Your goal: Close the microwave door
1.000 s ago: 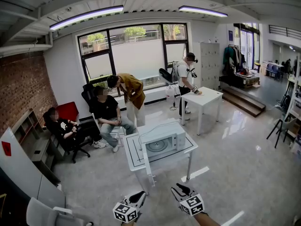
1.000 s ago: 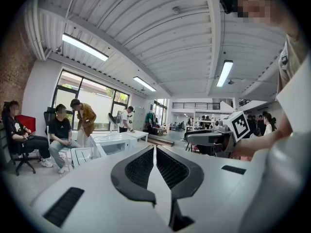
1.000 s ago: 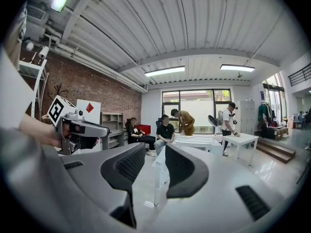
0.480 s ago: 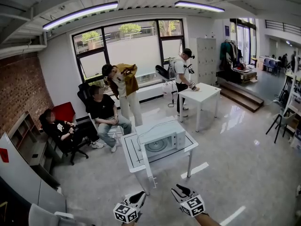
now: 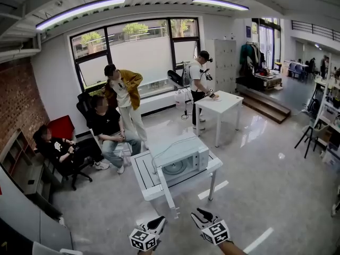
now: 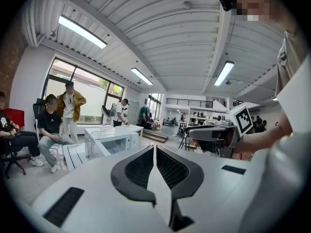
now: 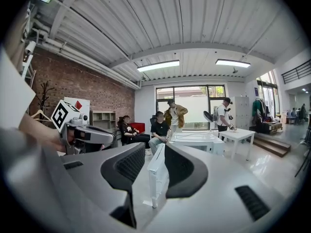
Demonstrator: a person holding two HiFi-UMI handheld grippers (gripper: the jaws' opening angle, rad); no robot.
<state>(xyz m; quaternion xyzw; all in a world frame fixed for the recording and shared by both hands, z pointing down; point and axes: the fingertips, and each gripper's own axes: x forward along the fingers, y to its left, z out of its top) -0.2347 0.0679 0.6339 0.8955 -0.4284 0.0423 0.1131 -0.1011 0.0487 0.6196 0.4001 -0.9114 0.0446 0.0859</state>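
— Where's the microwave (image 5: 183,158) standing?
— On the white table (image 5: 141,170) ahead of me, well apart from both my grippers. Its door (image 5: 166,194) is swung wide open and sticks out past the table's edge toward me.
— And your grippers?
— My left gripper (image 6: 154,147) has its jaws pressed together with nothing in them. My right gripper (image 7: 154,150) has its jaws apart and empty; I see the door through the gap, far off.
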